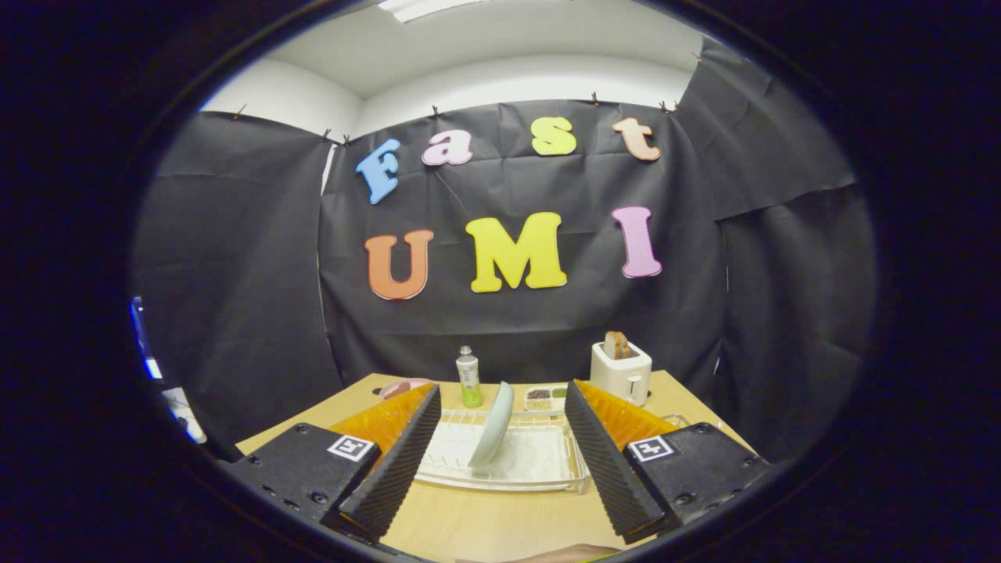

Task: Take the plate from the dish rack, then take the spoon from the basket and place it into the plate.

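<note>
Pale plate point(493, 426) stands on edge in rack point(539, 477), between spread fingers point(395, 461)

The gripper point(500, 453) is held level above the table point(500, 516), its two fingers point(399, 461) spread wide apart (nothing is pressed between them) and pointed toward the dish rack point(539, 461), short of its near edge.

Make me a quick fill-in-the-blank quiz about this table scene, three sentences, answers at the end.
1. The plate stands on edge in the dish ____.
2. The gripper has its fingers ____, with the plate in the gap ahead of them.
3. Slices of ____ stick up from the toaster beyond the green bottle.

Missing words: rack; open; bread
</note>
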`<state>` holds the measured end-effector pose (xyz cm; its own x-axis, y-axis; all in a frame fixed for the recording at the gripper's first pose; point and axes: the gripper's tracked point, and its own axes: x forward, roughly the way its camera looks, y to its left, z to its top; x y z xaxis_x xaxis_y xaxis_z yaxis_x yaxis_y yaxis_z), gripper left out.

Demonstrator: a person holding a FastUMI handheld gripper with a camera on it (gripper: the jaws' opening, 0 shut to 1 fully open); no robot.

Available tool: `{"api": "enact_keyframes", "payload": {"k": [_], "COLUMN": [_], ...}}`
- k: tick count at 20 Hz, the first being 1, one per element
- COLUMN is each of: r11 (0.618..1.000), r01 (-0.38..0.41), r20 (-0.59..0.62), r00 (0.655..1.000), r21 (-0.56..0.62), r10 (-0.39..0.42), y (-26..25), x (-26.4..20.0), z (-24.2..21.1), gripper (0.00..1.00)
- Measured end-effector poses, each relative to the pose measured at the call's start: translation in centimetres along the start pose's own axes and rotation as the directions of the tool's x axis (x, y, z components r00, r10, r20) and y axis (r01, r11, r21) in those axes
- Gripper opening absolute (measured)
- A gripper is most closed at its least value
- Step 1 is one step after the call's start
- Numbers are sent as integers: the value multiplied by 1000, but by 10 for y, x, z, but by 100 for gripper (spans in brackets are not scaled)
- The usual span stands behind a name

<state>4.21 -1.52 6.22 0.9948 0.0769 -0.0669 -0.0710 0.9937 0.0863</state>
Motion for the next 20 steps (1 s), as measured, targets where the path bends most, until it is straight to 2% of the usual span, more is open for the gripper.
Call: {"api": "enact_keyframes", "payload": {"k": [4, 9, 10, 13, 16, 19, 20], "r11": [1000, 996, 996, 999, 999, 999, 997], "r01": [6, -62, -74, -28, -27, -21, -19], "r20": [-139, -357, -400, -545, -641, -729, -767], "r00": [990, 931, 912, 837, 767, 684, 640], "r21": [-13, 56, 59, 33, 22, -48, -74], "r10": [-8, 78, 92, 41, 35, -21, -45], "y": [4, 22, 24, 16, 18, 17, 17], "x": [46, 108, 121, 158, 189, 211, 217], "z": [0, -10, -15, -25, -34, -42, -50], "gripper": [100, 100, 100, 100, 98, 94, 93]}}
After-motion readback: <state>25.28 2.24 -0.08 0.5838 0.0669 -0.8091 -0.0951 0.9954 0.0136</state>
